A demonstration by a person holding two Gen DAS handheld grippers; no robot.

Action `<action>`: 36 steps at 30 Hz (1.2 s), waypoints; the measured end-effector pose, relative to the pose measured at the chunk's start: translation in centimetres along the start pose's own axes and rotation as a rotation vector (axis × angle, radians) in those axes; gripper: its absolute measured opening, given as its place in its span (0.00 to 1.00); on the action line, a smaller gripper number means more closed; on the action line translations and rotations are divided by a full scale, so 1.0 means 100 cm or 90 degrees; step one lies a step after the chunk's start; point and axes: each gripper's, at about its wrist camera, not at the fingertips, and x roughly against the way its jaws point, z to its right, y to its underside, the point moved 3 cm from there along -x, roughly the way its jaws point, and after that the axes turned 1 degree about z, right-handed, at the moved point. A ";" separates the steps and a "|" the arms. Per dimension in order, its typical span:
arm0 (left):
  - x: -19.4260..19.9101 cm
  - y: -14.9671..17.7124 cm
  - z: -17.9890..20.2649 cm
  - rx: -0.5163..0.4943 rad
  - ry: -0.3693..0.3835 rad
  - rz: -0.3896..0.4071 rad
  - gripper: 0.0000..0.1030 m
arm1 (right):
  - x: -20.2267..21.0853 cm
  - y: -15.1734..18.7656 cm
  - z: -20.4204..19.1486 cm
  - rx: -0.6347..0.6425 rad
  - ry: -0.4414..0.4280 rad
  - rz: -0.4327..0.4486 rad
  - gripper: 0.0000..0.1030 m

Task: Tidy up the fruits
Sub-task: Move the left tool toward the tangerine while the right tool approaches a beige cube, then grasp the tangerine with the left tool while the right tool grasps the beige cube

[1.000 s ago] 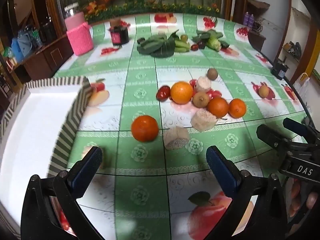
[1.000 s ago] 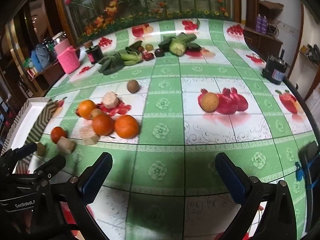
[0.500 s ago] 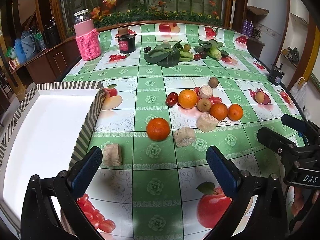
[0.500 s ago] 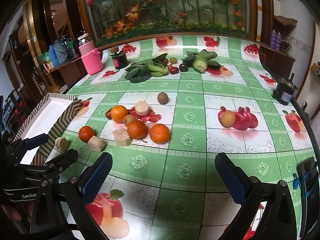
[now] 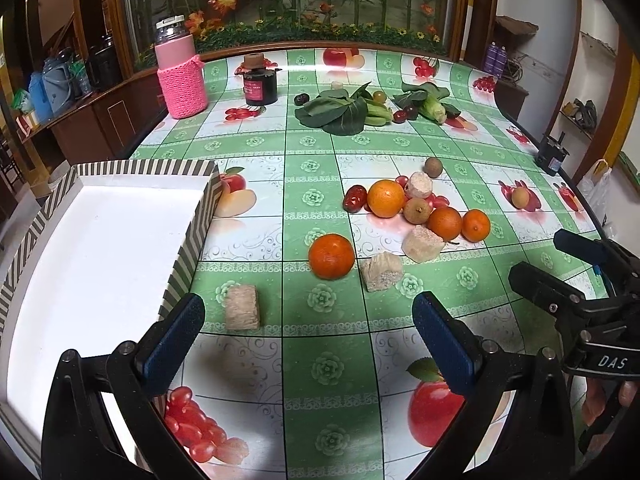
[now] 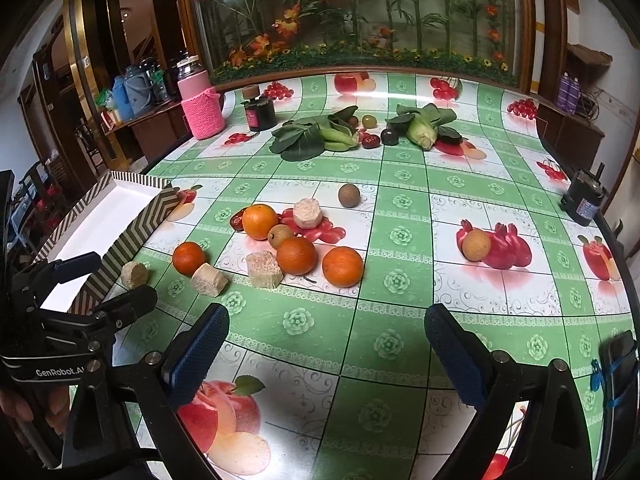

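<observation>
Several oranges lie mid-table: a lone orange (image 5: 331, 256) (image 6: 189, 258) nearest the tray, others in a cluster (image 5: 444, 223) (image 6: 297, 255) with small brown fruits and a red date (image 5: 355, 198). A white tray (image 5: 100, 248) (image 6: 120, 204) with a striped rim sits at the left and holds nothing. My left gripper (image 5: 308, 336) is open and empty above the near table, short of the lone orange. My right gripper (image 6: 326, 344) is open and empty, near the front edge. Each gripper shows in the other's view, the right (image 5: 560, 268) and the left (image 6: 100, 280).
Beige blocks (image 5: 241, 306) (image 5: 381, 271) (image 5: 422, 243) lie among the fruit. Leafy greens (image 5: 340, 110), a pink-sleeved jar (image 5: 180, 76) and a dark jar (image 5: 260, 84) stand at the back. A lone brown fruit (image 6: 476, 245) and a black device (image 6: 582, 200) sit at the right.
Both grippers have pulled back and risen, so more of the table and tray shows. A beige block by the tray has come into view. Nothing was grasped.
</observation>
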 end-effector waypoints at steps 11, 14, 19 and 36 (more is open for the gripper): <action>-0.001 -0.001 -0.016 -0.041 0.048 -0.013 1.00 | -0.011 0.003 -0.010 0.030 -0.035 -0.025 0.73; -0.006 -0.003 -0.014 -0.051 0.051 -0.019 1.00 | -0.017 0.002 -0.023 0.044 -0.081 -0.038 0.67; -0.003 -0.009 -0.020 -0.058 0.049 -0.008 1.00 | -0.031 -0.002 -0.052 0.094 -0.136 -0.059 0.62; -0.020 -0.021 -0.034 -0.071 0.044 -0.023 1.00 | -0.081 -0.012 -0.089 0.163 -0.177 -0.102 0.33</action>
